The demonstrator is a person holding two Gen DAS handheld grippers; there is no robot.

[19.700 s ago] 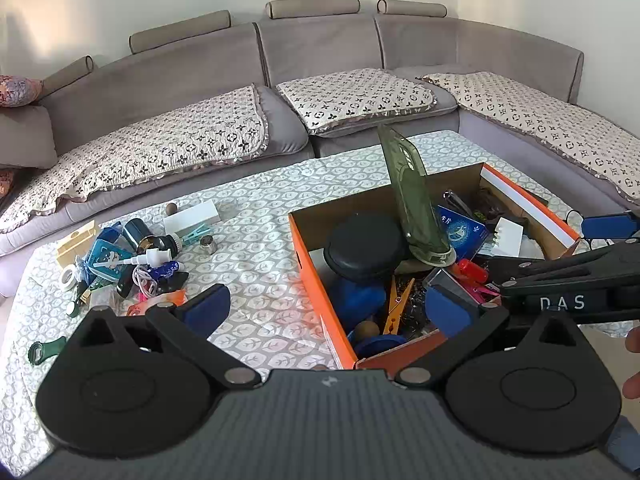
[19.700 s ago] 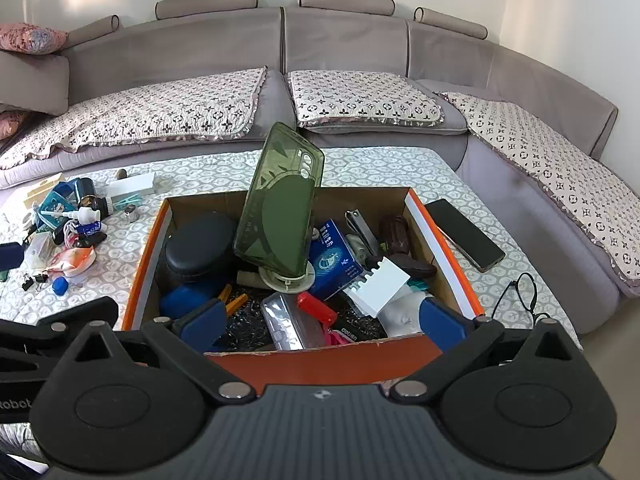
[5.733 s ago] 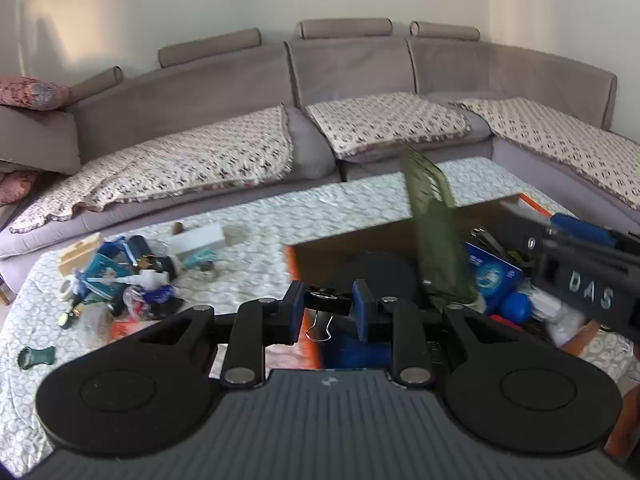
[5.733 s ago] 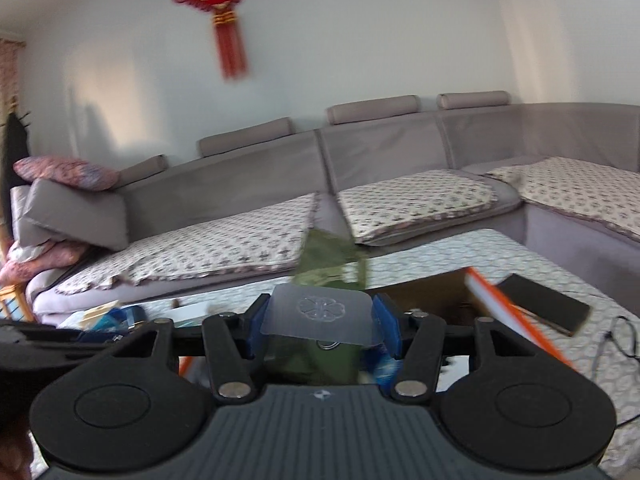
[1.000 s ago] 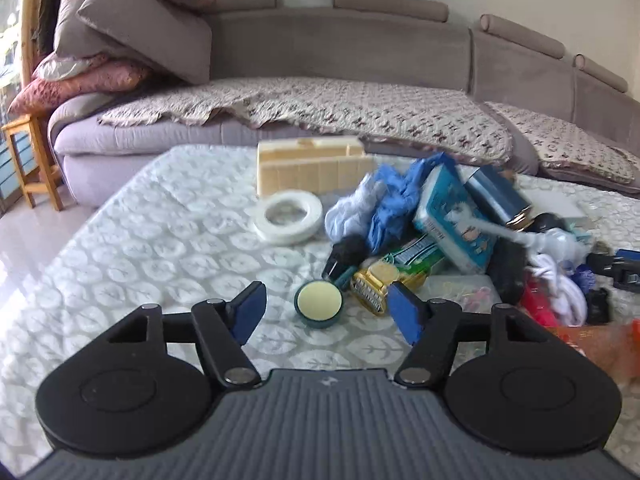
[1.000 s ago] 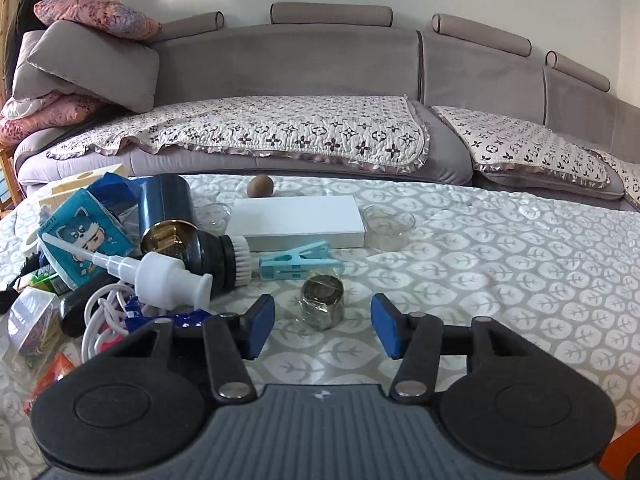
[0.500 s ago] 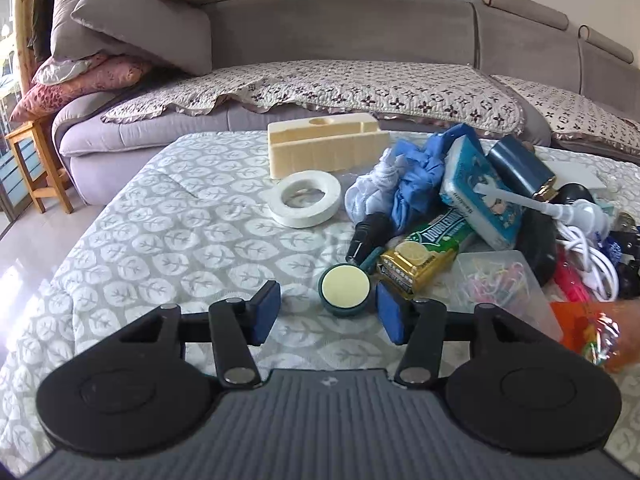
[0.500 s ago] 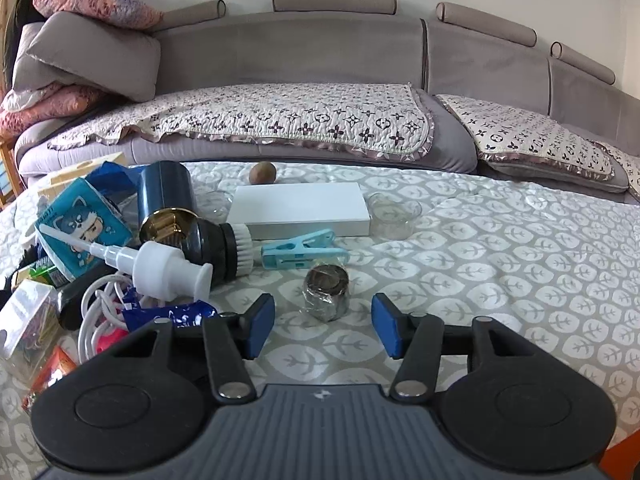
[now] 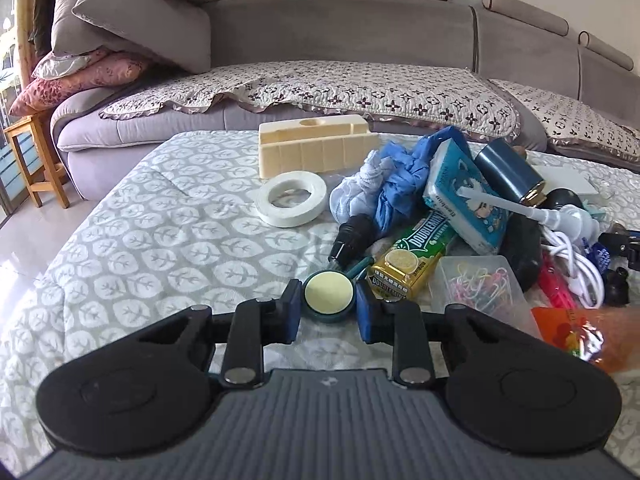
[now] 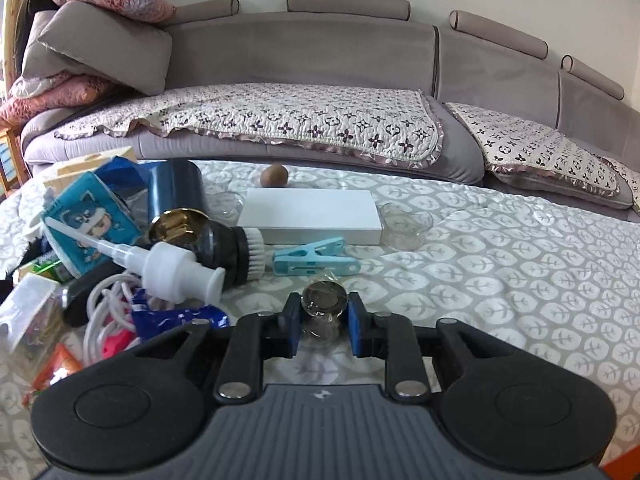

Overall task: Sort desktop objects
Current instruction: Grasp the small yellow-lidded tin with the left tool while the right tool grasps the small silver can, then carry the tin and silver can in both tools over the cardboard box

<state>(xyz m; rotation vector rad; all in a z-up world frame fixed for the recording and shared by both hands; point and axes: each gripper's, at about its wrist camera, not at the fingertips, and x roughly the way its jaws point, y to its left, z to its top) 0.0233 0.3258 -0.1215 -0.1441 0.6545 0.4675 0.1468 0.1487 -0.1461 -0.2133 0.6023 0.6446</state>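
both tongs (image 9: 328, 312) (image 10: 324, 320) angled down, just clamped onto small objects.

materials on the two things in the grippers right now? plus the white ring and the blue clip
Round tool in left gripper: likely hard plastic, dark teal rim, matte cream face.
Small roll in right gripper: looks like shiny metallic tape or foil under clear film; unsure.
White ring: tape roll, matte, probably paper or foam.
Blue clip: moulded plastic, smooth pale blue.
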